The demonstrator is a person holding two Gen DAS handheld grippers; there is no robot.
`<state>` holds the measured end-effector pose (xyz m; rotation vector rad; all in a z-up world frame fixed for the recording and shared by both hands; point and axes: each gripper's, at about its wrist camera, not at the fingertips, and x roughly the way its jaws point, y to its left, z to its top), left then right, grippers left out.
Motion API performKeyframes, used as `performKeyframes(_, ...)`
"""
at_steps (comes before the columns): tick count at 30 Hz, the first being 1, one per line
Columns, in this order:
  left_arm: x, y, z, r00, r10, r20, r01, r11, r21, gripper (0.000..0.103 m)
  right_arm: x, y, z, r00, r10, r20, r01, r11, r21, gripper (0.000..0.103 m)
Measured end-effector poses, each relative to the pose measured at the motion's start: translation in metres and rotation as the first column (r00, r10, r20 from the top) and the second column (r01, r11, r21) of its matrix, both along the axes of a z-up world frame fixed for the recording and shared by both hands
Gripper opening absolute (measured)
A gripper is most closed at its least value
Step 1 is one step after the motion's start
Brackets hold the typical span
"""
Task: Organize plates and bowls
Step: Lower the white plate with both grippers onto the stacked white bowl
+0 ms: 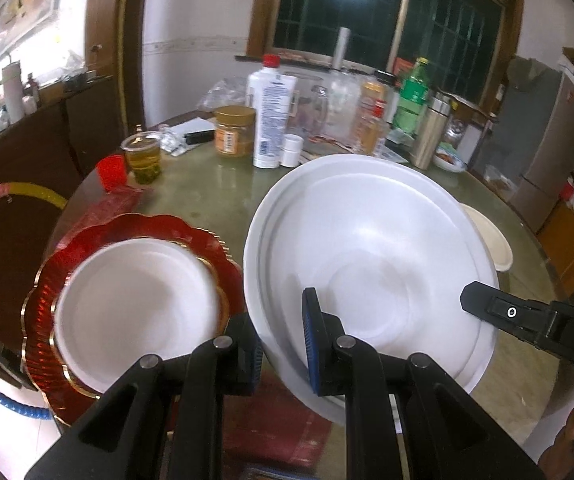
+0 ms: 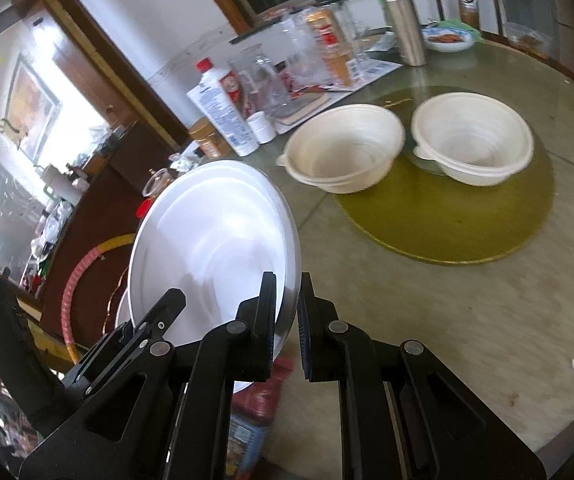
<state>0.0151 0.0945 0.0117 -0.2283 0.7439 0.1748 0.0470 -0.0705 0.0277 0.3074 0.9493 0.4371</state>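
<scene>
Right wrist alone shows bowls [image 2: 345, 148].

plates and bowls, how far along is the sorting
Looks done: one white plate sits on the red plate. In hand: the left gripper and right gripper both pinch the large white plate, lifted and tilted. Left: two cream bowls stand apart, unstacked.

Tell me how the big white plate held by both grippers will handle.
The big white plate looks thin and glossy, so probably light but slippery. The left gripper and right gripper pinch only its rim, so it may pivot or flex.
</scene>
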Motion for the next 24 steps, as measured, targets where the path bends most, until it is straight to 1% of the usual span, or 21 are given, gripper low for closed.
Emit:
performKeyframes(10,-0.011,0.039,0.005,0.995,0.1,0.02,-0.1,0.995,0.013,0.016,0.005,0.048,0.003,0.996,0.087,0.007,-0.088,0.996,0.014,0.01)
performKeyframes(24,-0.027,0.087,0.005,0.978,0.206,0.015,-0.207,0.978,0.009,0.016,0.015,0.11,-0.007,0.979,0.201,-0.033,-0.2,0.979,0.042,0.01)
